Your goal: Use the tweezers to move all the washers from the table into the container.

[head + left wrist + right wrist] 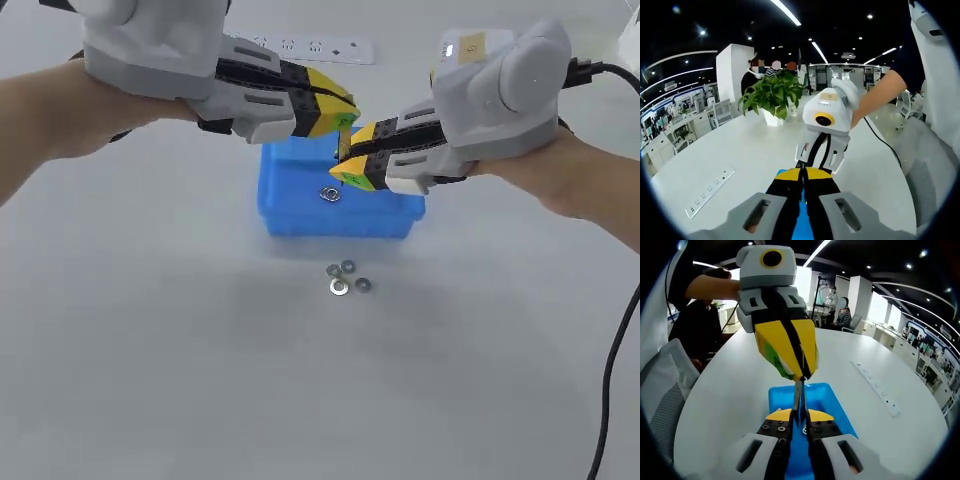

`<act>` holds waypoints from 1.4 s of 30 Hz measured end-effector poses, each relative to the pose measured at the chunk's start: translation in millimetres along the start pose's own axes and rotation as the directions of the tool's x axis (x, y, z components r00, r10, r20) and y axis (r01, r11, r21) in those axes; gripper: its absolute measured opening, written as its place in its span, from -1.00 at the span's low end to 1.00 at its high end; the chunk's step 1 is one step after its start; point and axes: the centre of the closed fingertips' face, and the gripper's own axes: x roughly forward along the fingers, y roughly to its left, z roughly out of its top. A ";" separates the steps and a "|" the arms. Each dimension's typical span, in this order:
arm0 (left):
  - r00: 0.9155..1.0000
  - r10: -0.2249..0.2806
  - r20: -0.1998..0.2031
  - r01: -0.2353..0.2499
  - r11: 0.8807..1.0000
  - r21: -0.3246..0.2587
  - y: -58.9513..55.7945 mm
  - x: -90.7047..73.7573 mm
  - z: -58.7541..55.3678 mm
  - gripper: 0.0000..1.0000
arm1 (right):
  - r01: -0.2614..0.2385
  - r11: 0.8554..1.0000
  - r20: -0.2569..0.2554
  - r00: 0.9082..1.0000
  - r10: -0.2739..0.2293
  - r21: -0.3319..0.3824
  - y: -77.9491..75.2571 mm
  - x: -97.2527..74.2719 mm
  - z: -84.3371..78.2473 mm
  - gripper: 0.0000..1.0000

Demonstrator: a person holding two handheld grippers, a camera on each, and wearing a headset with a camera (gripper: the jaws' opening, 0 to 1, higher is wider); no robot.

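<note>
The tweezers are clamped in the closed right hand-held gripper, and their tip is seemingly pinched by the closed left hand-held gripper. One washer is seen in the blue container. Four washers are seen on the tabletop just beside it.

Ceiling strips light the room brightly and evenly. A soft shadow spreads across the table before the container. The 2 gripper views bend at their edges.

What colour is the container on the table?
The container is blue. The head view shows it best.
</note>
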 end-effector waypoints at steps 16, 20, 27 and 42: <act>1.000 0.030 -0.007 -0.030 0.999 0.016 6.2 -3.1 6.2 -0.91 | 0.051 0.998 0.010 0.999 -0.051 0.040 -4.0 -6.1 2.4 -0.50; 0.999 0.037 -0.006 -0.037 0.999 0.027 6.5 -4.5 3.0 -0.91 | 0.090 0.995 0.037 0.995 -0.092 0.053 -3.6 -12.5 9.3 -0.49; 0.999 0.032 -0.002 -0.032 0.999 0.032 2.6 -7.6 3.3 -0.91 | 0.130 0.989 0.044 0.990 -0.133 0.064 5.3 -30.0 4.6 -0.46; 1.000 0.006 0.010 -0.007 0.998 0.060 -23.8 -15.4 21.7 -0.91 | 0.159 0.975 0.065 0.983 -0.171 0.156 44.0 -69.0 -23.5 -0.14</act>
